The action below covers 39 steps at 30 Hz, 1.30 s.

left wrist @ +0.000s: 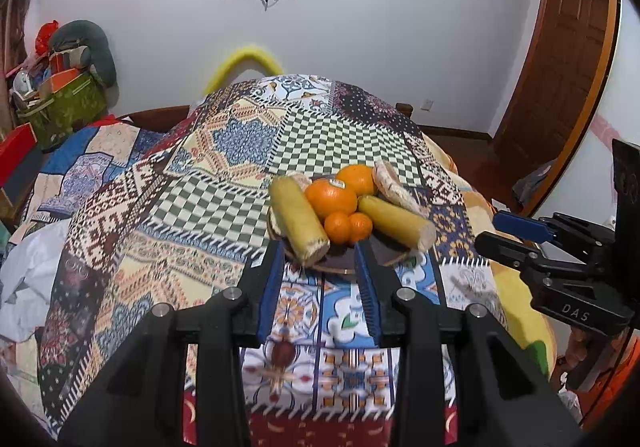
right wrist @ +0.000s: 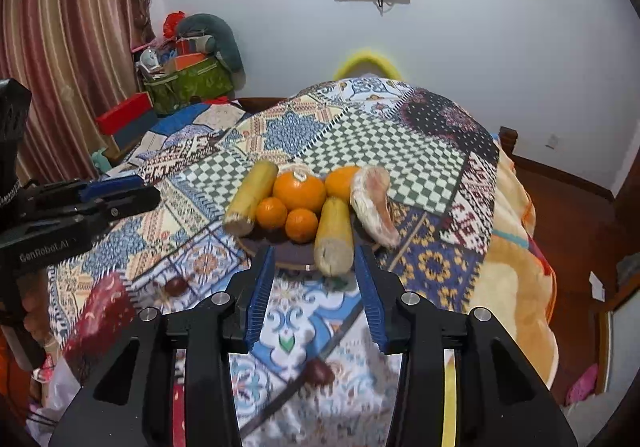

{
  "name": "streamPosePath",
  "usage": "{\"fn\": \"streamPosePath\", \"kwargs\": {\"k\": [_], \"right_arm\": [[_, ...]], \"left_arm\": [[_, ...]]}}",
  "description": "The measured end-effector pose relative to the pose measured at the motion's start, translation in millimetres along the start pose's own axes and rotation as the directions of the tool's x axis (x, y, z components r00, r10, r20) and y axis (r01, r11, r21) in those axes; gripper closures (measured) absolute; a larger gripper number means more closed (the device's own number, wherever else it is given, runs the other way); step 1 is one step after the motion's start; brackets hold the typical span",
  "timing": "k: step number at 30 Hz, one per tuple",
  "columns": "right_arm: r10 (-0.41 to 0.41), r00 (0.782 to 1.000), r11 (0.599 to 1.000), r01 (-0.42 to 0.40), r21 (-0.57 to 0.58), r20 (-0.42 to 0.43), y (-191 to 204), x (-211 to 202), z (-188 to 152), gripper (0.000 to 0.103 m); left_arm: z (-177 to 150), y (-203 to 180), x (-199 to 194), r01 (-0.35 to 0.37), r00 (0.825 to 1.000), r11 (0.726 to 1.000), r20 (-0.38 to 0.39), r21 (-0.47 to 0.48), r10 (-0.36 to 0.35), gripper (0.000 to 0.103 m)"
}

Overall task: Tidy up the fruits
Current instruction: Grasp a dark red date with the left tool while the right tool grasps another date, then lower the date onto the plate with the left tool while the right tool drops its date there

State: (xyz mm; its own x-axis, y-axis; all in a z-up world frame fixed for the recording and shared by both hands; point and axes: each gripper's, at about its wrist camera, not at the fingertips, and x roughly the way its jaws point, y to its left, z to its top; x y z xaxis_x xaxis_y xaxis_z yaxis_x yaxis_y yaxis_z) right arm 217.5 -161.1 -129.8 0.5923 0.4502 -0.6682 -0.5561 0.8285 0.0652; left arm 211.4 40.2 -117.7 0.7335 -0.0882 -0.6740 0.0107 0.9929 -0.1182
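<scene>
1. Far left, against the white wall, a green box (right wrist: 188,85) sits heaped with clutter, and a striped curtain (right wrist: 68,43) hangs beside it.
2. The left gripper (left wrist: 320,247) hovers above the patchwork cloth (left wrist: 224,183) covering the desk, just short of the near rim of the plate; its blue-padded jaws stand apart with nothing between them, so it is released.
3. The dark plate (left wrist: 340,261) rests on the cloth near the middle of the desk, holding all the fruit.
4. On the plate, a corn cob (left wrist: 298,219) lies on the left, two big oranges (left wrist: 331,197) sit in the middle with two small tangerines (left wrist: 338,227) touching in front of them, and a second corn cob (left wrist: 396,221) lies on the right.
5. A pale netted fruit (right wrist: 372,199) leans over the plate's right edge.
6. The right gripper (right wrist: 314,253) hangs just in front of the plate, near the cut end of the right cob; its jaws are parted and empty, released.
7. Far right stands a wooden door (left wrist: 560,67).
</scene>
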Motion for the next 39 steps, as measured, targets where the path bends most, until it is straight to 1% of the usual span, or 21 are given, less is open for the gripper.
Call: {"fn": "streamPosePath", "kwargs": {"k": [8, 13, 18, 23, 25, 29, 30, 35, 39], "right_arm": [[-0.013, 0.998, 0.999, 0.015, 0.029, -0.055, 2, -4, -35, 0.064], [0.0, 0.991, 0.998, 0.009, 0.067, -0.131, -2, 11, -61, 0.064], [0.024, 0.983, 0.995, -0.006, 0.097, -0.182, -3, 26, -77, 0.064], [0.029, 0.979, 0.993, -0.006, 0.114, -0.201, -6, 37, -82, 0.065], [0.026, 0.98, 0.993, -0.003, 0.117, -0.197, -5, 38, -83, 0.067], [0.023, 0.981, 0.994, -0.001, 0.113, -0.191, -4, 39, -83, 0.081], [0.021, 0.982, 0.994, 0.0, 0.11, -0.19, -4, 40, -83, 0.082], [0.02, 0.983, 0.995, -0.001, 0.104, -0.182, -4, 39, -83, 0.084], [0.037, 0.984, 0.993, -0.016, 0.118, -0.175, -5, 38, -82, 0.084]], "left_arm": [[-30, 3, -4, -0.019, 0.999, 1.0, -0.049, 0.016, 0.02, 0.062], [-49, 11, 4, -0.019, 0.995, 1.0, -0.1, -0.005, 0.019, 0.062], [-66, 20, 16, -0.019, 0.988, 0.999, -0.154, -0.028, 0.014, 0.062], [-78, 22, 26, -0.016, 0.982, 0.999, -0.187, -0.03, 0.01, 0.062], [-80, 23, 30, -0.018, 0.98, 0.999, -0.197, -0.029, 0.012, 0.062], [-83, 26, 39, -0.019, 0.977, 0.999, -0.215, -0.045, 0.009, 0.062], [-83, 27, 41, -0.017, 0.976, 0.999, -0.219, -0.052, 0.005, 0.062], [-85, 30, 51, -0.006, 0.971, 0.998, -0.237, -0.066, -0.01, 0.062], [-85, 28, 57, -0.005, 0.969, 0.998, -0.245, -0.064, -0.011, 0.068]]}}
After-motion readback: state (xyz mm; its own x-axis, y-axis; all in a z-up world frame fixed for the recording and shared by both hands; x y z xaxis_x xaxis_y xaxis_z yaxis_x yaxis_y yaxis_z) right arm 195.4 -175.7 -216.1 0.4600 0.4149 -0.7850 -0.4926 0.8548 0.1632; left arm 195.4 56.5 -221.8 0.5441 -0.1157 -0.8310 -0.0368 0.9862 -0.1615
